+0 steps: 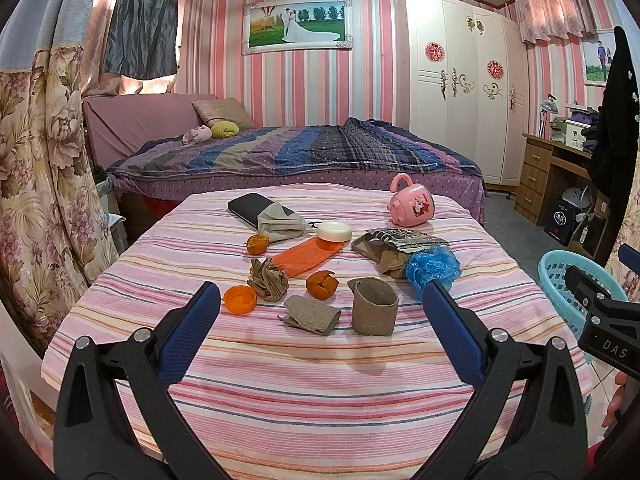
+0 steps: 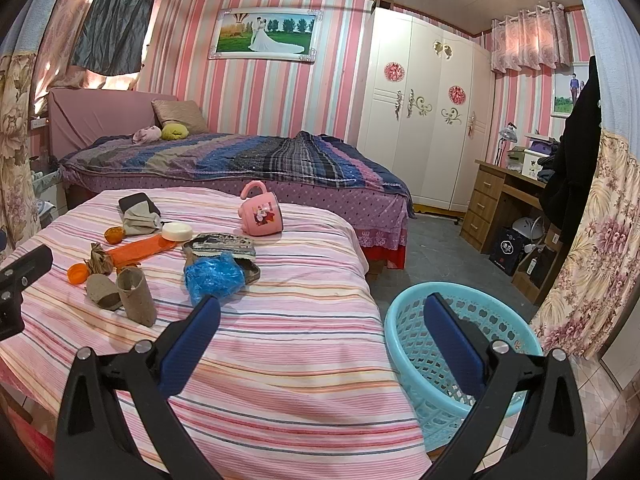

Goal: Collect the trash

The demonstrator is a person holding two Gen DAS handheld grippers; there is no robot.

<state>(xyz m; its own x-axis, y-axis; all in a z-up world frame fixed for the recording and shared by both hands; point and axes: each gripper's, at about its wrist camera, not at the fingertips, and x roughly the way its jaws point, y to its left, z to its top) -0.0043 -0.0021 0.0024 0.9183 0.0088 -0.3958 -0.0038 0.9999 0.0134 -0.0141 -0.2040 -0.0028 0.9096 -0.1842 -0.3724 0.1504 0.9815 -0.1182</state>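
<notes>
Where the right gripper [image 1: 608, 320] shows, "DAS" reads.

Only "DAS" reads — white letters on the right hand-held gripper [image 1: 600, 304] body.

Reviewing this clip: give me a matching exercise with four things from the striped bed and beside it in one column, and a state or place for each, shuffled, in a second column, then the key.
Things:
1. pink mug
2. cardboard tube
3. blue basket
4. orange cap

States or places:
A. on the floor beside the bed
B. lying on its side, handle up
C. standing on end, open end up
D. lying open side up near the left gripper's left finger

Right pairs: 1-B, 2-C, 3-A, 4-D
</notes>
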